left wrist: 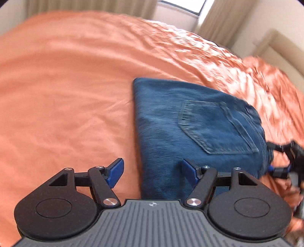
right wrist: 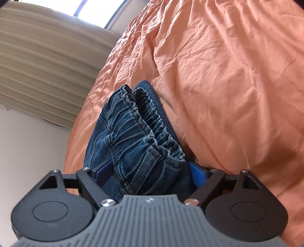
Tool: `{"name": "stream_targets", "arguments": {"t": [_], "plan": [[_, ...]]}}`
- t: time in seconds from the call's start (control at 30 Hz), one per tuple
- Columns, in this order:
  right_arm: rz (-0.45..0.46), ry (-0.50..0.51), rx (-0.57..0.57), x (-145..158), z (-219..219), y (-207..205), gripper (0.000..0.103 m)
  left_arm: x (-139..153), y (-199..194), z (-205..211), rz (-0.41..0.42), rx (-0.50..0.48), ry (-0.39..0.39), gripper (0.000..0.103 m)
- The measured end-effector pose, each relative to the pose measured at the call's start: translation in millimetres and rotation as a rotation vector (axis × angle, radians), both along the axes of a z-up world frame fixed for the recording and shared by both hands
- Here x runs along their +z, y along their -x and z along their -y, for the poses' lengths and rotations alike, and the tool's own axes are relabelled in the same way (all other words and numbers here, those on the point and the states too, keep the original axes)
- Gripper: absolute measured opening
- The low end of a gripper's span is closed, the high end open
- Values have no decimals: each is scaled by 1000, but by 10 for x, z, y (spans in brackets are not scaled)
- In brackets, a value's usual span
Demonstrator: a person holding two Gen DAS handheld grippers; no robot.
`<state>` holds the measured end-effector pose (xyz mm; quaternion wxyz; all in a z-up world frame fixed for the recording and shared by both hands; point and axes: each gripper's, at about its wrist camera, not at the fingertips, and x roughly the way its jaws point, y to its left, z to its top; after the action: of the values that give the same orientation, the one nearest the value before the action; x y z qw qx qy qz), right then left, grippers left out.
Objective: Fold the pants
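Folded blue jeans (left wrist: 190,123) lie on the orange bed sheet (left wrist: 66,95), back pocket facing up. My left gripper (left wrist: 153,171) hovers open over their near left edge. One blue pad is above the sheet and the other above the denim, neither pressing. At the right edge of the left wrist view, my right gripper (left wrist: 275,157) is at the jeans' waist end, blurred. In the right wrist view the elastic waistband (right wrist: 144,133) bunches up between the wide-spread blue pads of my right gripper (right wrist: 150,172). The jaws stand open around the denim without pinching it.
The orange sheet (right wrist: 228,85) is smooth on the left in the left wrist view and wrinkled toward the far right. Beige curtains (right wrist: 47,66), a window (left wrist: 182,5) and pale walls border the bed. The bed's edge (right wrist: 76,136) drops off just left of the jeans.
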<state>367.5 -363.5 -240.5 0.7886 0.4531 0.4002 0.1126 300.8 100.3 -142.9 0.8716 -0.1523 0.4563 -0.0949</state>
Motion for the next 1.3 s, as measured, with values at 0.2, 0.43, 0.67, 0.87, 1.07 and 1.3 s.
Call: {"name": "stream_targets", "arguments": {"t": [0.2, 0.43, 0.67, 0.87, 1.07, 1.3], "plan": [[-2, -57, -2, -43, 103, -7, 44, -346, -81, -315, -42, 71, 344, 49], [92, -15, 37, 287, 12, 126, 24, -82, -69, -299, 26, 49, 290, 17], [155, 7, 117, 670, -505, 214, 22, 403, 4, -487, 71, 24, 140, 15], [172, -39, 238, 757, -1327, 257, 22, 747, 312, -1122, 80, 68, 11, 15], [147, -82, 349, 657, -2142, 425, 22, 827, 744, -1735, 62, 133, -97, 15], [65, 18, 368, 469, -2396, 595, 22, 488, 919, -1964, 9, 149, -124, 15]]}}
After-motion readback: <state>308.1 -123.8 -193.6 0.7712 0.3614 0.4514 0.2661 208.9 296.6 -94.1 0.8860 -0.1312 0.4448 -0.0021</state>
